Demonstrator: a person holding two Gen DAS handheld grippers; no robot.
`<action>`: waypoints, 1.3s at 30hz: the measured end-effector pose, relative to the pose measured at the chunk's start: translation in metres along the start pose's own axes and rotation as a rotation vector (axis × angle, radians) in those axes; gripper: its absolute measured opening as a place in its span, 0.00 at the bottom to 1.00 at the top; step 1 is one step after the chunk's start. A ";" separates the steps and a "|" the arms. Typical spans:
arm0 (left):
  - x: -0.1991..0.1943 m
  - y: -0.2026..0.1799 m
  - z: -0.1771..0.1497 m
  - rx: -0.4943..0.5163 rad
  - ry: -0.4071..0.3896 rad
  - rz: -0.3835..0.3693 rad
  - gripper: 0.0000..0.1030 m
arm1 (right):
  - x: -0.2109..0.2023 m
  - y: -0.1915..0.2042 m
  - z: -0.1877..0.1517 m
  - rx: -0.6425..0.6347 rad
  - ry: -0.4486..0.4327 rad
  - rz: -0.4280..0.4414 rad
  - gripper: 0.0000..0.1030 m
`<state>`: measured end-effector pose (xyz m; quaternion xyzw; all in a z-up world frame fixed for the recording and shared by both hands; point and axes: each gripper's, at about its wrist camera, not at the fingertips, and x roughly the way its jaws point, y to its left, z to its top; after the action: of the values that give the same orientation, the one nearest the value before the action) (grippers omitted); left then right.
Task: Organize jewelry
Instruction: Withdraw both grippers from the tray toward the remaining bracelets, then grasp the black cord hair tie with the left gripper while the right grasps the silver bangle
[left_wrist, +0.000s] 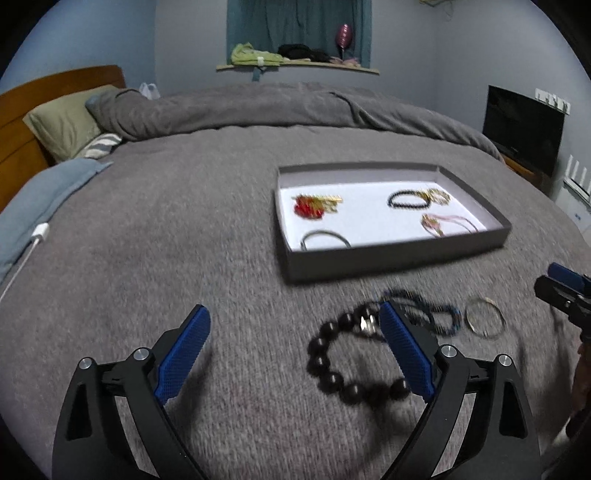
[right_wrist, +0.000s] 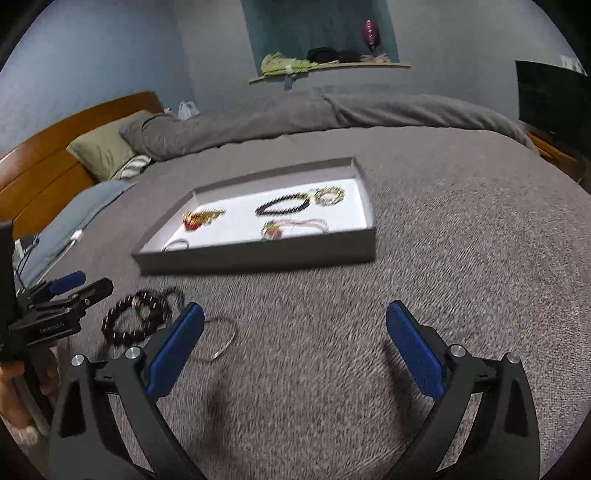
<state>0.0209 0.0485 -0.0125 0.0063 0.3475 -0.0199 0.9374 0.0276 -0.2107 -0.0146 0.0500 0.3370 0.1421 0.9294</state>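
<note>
Left gripper (left_wrist: 293, 328): its blue fingers are standing wide apart and holding nothing, hovering low over the bed.
Big bead bracelet (left_wrist: 334, 363): it is lying on the gray blanket (left_wrist: 184, 221) between the left fingers, nearer the right-hand finger, which is hiding part of its ring.
Small bead bracelets (left_wrist: 436, 315): they are lying in a loose dark tangle just beyond that finger; blur is keeping their number unclear.
Thin bangle (left_wrist: 484, 316): it is lying flat beside the tangle, on the side toward the right gripper.
Right gripper (right_wrist: 294, 321): its fingers are spread wide with nothing between them, over bare blanket; its left finger is covering part of the bangle in its own view.
Tray (left_wrist: 388, 254): it is sitting on the blanket beyond the loose pieces, well apart from both grippers.
Tray contents: a red and gold piece (left_wrist: 314, 206), a dark bead bracelet (left_wrist: 408, 199) touching a gold piece (left_wrist: 439, 195), a pink cord piece (left_wrist: 448, 223) and a gray ring (left_wrist: 325, 239) are lying on its white floor.
</note>
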 end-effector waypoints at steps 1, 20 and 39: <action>-0.002 -0.001 -0.003 0.007 0.001 -0.002 0.90 | 0.000 0.002 -0.003 -0.009 0.010 0.007 0.95; -0.002 -0.019 -0.004 0.050 0.041 -0.059 0.88 | 0.017 0.047 -0.021 -0.194 0.082 0.055 0.95; 0.005 -0.030 -0.002 0.074 0.030 -0.063 0.87 | 0.034 0.052 -0.017 -0.189 0.115 0.076 0.47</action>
<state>0.0224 0.0181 -0.0174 0.0305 0.3607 -0.0620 0.9301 0.0298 -0.1513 -0.0387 -0.0335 0.3727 0.2111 0.9030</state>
